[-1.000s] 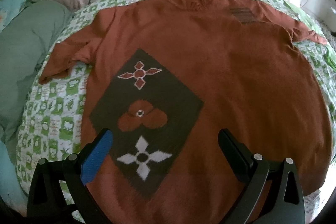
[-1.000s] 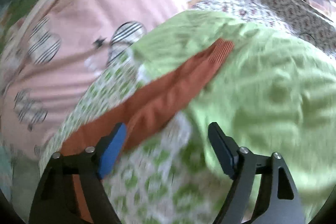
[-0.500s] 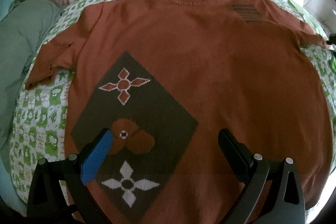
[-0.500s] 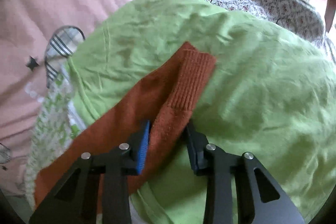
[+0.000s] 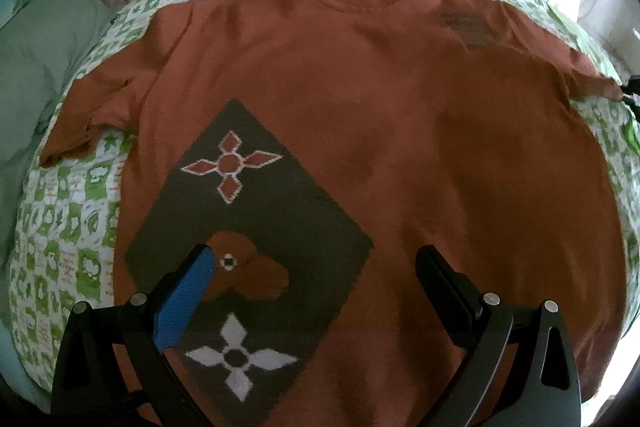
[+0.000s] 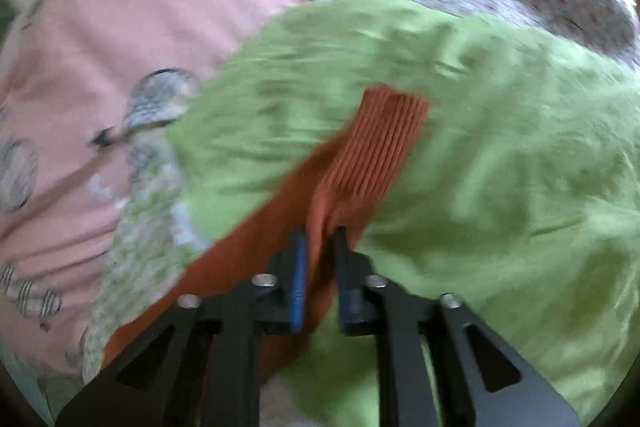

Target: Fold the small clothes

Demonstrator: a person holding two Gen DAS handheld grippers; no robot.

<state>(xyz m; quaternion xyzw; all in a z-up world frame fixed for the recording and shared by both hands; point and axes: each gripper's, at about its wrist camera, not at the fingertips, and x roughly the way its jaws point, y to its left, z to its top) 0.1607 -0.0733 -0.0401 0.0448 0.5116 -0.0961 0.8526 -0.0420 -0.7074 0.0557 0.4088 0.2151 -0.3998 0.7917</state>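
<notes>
Across a green-checked blanket [image 5: 72, 227] lies one rust sweater [image 5: 400, 147], flat and unfolded — folding has barely begun. One left gripper [image 5: 316, 267] hovers at six o'clock, jaws wide apart and empty. One right gripper [image 6: 320, 239] pinches the sleeve [image 6: 360, 179] — its cuff points toward one o'clock.

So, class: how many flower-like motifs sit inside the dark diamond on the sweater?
3: an orange one at the top, a rounded orange one mid-diamond, partly behind the left gripper, and a white one lowest.
</notes>
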